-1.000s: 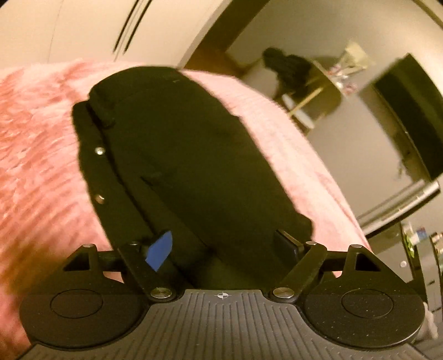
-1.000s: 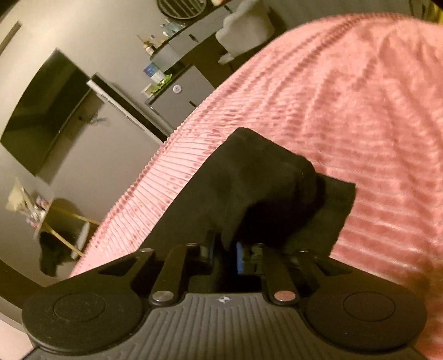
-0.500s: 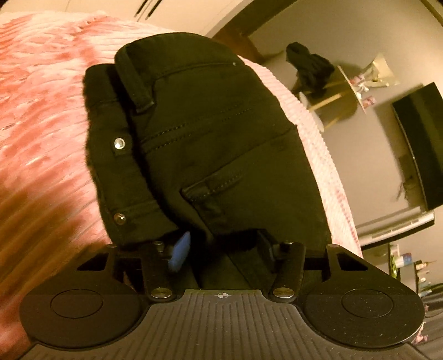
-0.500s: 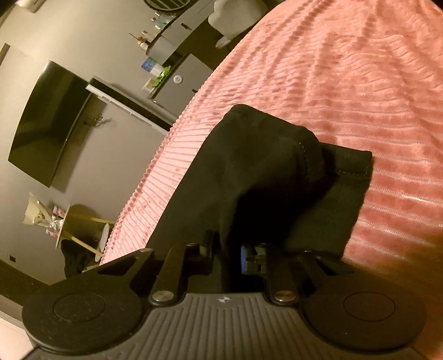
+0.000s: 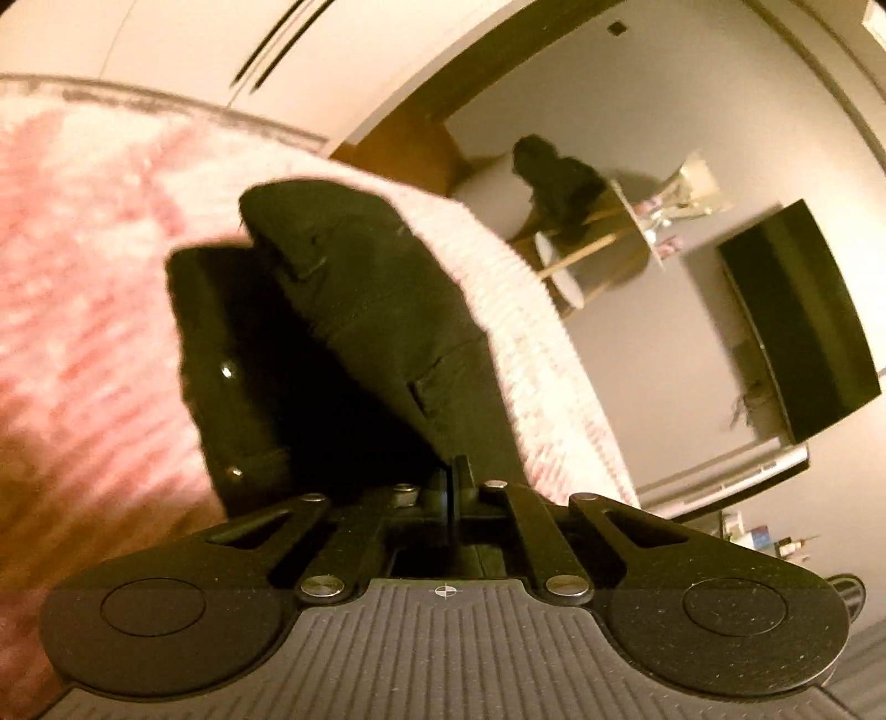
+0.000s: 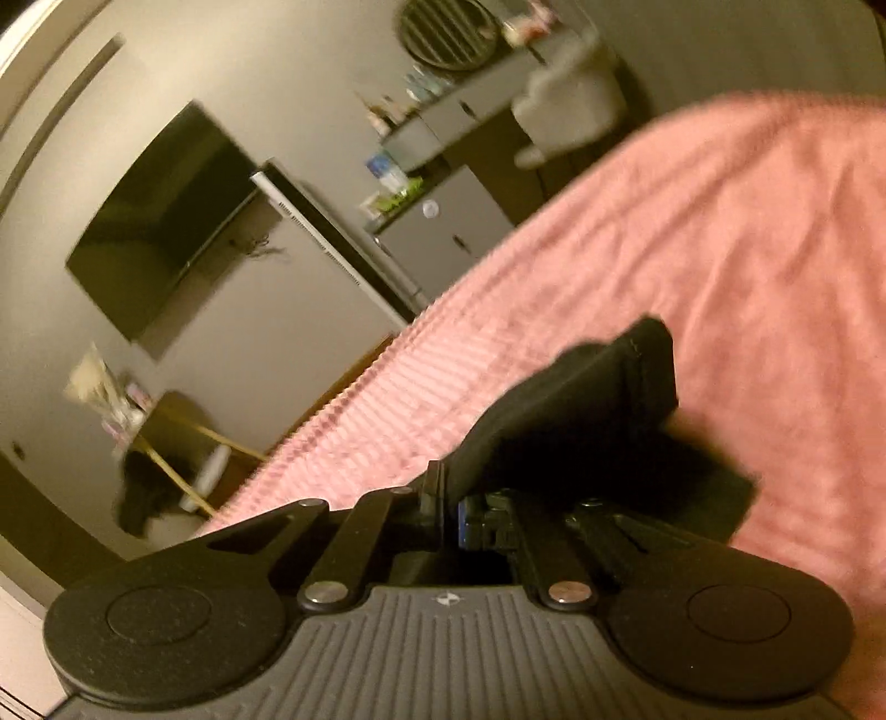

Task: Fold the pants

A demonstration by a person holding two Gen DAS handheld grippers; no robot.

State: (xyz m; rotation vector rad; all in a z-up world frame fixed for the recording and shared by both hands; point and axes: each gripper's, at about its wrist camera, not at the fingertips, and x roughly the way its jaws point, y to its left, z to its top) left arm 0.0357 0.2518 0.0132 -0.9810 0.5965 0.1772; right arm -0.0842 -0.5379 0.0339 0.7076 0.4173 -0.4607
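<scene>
Left tool: fingers pressed together, pinching the near edge of the pants. The black cloth ran up from the pinch in a raised fold. Beside that fold, lower, lay the waistband part with two metal rivets. View blurred.

Right tool: fingers pressed together on black pants cloth, a blue pad showing on the right finger. The held cloth rose away from the tool to a stitched hem at the far end. A second dark layer lay under it, on the blanket, to the right. Blurred as well.

Pants location: on a pink ribbed blanket covering the bed, near its edge in both views; the blanket filled the right half of the right-wrist view.

Beyond the bed edge, left-wrist view: small round table with wooden legs, dark clothing heaped behind it, something pale and shiny on top, not identifiable. Farther right, a dark TV on a grey wall.

Right-wrist view, far: the TV on the wall, a grey cabinet with small items on top, and a round dark grille at the top edge.
</scene>
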